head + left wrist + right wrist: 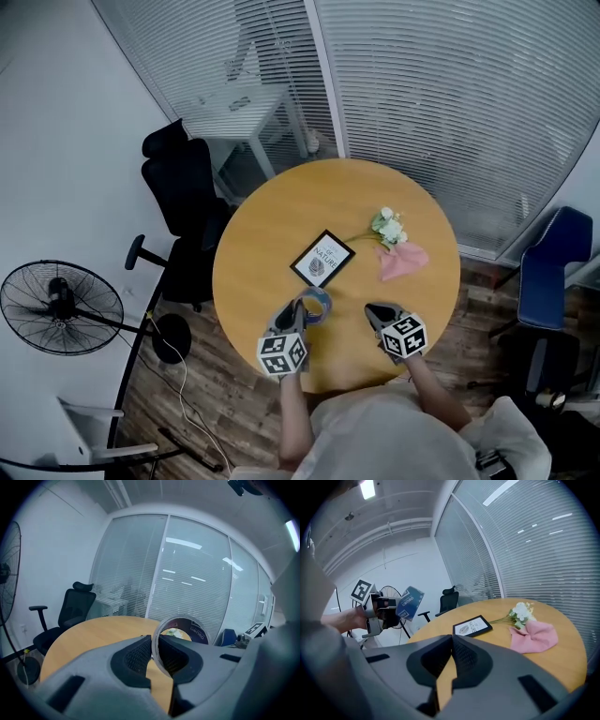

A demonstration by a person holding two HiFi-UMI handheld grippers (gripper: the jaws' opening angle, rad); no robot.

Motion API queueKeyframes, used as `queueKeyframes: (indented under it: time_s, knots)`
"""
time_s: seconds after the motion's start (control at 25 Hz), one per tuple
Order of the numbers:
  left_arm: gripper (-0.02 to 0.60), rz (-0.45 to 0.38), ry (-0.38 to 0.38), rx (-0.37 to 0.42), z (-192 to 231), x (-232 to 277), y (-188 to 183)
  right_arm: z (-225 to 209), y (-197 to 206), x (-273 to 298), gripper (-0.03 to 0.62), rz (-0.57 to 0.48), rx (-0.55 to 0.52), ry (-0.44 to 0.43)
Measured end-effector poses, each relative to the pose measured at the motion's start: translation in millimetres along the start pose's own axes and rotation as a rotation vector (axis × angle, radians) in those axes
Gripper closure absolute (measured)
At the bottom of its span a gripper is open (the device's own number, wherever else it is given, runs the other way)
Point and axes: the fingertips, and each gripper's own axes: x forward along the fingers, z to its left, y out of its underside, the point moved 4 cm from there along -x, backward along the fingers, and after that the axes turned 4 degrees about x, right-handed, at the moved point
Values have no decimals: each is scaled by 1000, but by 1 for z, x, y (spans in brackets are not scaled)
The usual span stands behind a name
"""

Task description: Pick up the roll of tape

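Your left claw (154,641) is pinching the rim of the round blue roll of tape (199,631). Your right claw (451,639) is shut tight, holding nothing. Beyond it lie a black-framed picture (472,626), white flowers (521,611) and a pink cloth (534,637) on the round wooden table (565,651).

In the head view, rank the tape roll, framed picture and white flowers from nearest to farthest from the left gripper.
1. tape roll, held in the left gripper.
2. framed picture, just beyond, mid-table.
3. white flowers, farther, to the right.
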Motion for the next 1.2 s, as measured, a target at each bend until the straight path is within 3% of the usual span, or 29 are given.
queueKeyframes:
  time_s: [1.2]
  knots:
    - [531, -1, 0, 3, -2, 7, -3, -3, -4, 2, 597, 8, -14, -3]
